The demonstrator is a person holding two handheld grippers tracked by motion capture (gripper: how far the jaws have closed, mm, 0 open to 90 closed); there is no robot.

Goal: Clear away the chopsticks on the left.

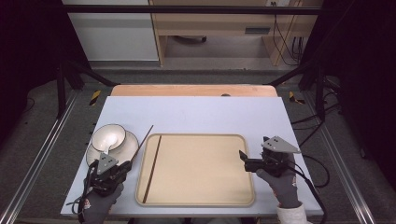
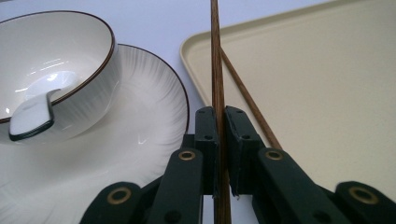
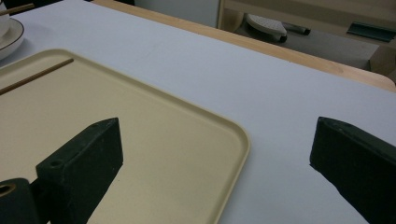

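1. Black jaws of my left gripper (image 2: 219,154) are clamped tight on a brown chopstick (image 2: 215,70), which runs straight out ahead of them along their own line.
2. From the high view, that chopstick (image 1: 141,143) slants up and to the right from my left gripper (image 1: 122,169), just outside the left rim of the beige tray (image 1: 196,201).
3. Its partner, the second chopstick (image 1: 152,169), already lies inside the tray along the left edge, its long axis running nearly front to back.
4. The held stick crosses over that partner in the left gripper view (image 2: 247,100), so I judge that the coming move is a short carry to the right, with a slight turn to lay it parallel beside its partner.
5. My left hand is plainly the nearer one for this.
6. My right gripper (image 1: 243,157) sits at the tray's right side, jaws wide apart and empty.
7. A white bowl (image 1: 108,137) with a spoon (image 2: 32,116) in it sits on a plate (image 1: 132,142) just left of the held stick.
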